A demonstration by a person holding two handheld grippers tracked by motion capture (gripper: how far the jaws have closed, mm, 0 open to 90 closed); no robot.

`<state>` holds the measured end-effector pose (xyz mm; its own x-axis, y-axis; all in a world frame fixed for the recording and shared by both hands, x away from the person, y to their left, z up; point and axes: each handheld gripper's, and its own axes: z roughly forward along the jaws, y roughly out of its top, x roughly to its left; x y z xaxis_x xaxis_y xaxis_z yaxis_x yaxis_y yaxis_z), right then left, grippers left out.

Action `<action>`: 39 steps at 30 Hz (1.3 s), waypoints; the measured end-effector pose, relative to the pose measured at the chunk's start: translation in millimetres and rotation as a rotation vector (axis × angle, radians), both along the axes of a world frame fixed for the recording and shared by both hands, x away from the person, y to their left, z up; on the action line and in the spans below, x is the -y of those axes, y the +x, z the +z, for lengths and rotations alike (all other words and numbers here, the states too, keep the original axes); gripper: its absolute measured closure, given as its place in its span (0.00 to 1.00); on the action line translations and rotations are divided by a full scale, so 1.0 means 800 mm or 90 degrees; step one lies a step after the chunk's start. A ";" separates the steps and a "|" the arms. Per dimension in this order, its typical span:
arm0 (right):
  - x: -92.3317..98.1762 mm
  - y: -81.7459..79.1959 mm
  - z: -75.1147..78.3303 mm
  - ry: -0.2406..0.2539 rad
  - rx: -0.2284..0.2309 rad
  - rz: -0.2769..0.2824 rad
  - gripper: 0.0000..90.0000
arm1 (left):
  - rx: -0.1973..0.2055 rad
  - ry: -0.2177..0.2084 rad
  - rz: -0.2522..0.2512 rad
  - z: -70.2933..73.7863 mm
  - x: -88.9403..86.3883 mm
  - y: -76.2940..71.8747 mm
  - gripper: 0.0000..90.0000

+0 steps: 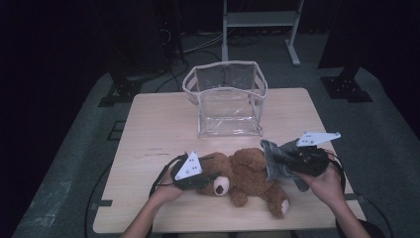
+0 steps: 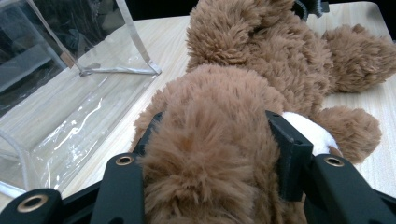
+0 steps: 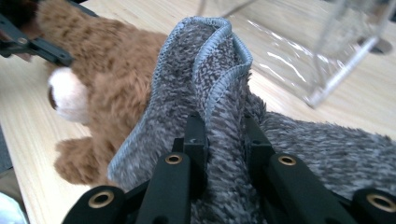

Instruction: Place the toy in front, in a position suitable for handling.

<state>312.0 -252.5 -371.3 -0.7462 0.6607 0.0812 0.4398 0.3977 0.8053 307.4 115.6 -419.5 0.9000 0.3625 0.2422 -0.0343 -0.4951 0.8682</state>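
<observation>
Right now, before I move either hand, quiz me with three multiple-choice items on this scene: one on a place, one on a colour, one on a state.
1. Where does the clear bag stand relative to the teddy bear?
A. Behind it, toward the table's far edge
B. On top of it
C. On the floor

2. What colour is the cloth in the right gripper?
A. Red
B. Grey
C. Yellow

3. What is the left gripper doing?
A. Hanging open above the table
B. Shut on the bear's head
C. Holding the bag's rim

Answers:
1. A: the high view shows the bag on the table beyond the bear.
2. B: the right gripper view shows mottled grey fabric with a grey stitched hem.
3. B: the left gripper view shows brown fur squeezed between both jaws.
</observation>
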 end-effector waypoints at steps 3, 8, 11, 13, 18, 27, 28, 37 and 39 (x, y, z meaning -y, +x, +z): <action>-0.006 0.005 -0.004 0.000 -0.004 0.005 0.84 | 0.001 0.000 -0.001 -0.001 -0.001 -0.001 0.54; 0.016 0.010 -0.023 0.005 -0.022 -0.031 0.85 | -0.008 -0.008 0.001 0.000 -0.001 -0.001 0.54; 0.034 0.011 -0.026 -0.008 -0.022 -0.084 0.85 | -0.011 -0.011 0.002 0.000 0.001 0.000 0.54; 0.043 0.008 -0.019 0.020 -0.015 -0.087 0.85 | -0.012 -0.009 0.003 0.000 0.001 0.001 0.54; 0.032 -0.001 0.006 0.059 0.014 -0.047 0.85 | -0.013 -0.009 0.005 0.000 0.001 0.001 0.54; 0.007 0.009 -0.018 0.030 -0.022 -0.019 0.85 | -0.011 -0.007 0.003 0.000 0.001 -0.001 0.53; 0.011 0.011 -0.022 0.023 -0.030 -0.026 0.85 | -0.011 -0.007 0.003 0.000 0.001 -0.001 0.53; 0.011 -0.013 0.037 0.073 0.022 -0.008 0.85 | -0.011 -0.003 -0.002 0.001 0.012 0.000 0.53; -0.008 -0.020 0.058 0.073 0.039 0.023 0.84 | -0.008 -0.003 -0.003 0.001 0.016 -0.001 0.53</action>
<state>296.2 -246.4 -324.6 -0.7755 0.6220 0.1081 0.3750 0.3161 0.8715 306.4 103.1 -418.8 0.9050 0.3586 0.2289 -0.0256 -0.4912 0.8707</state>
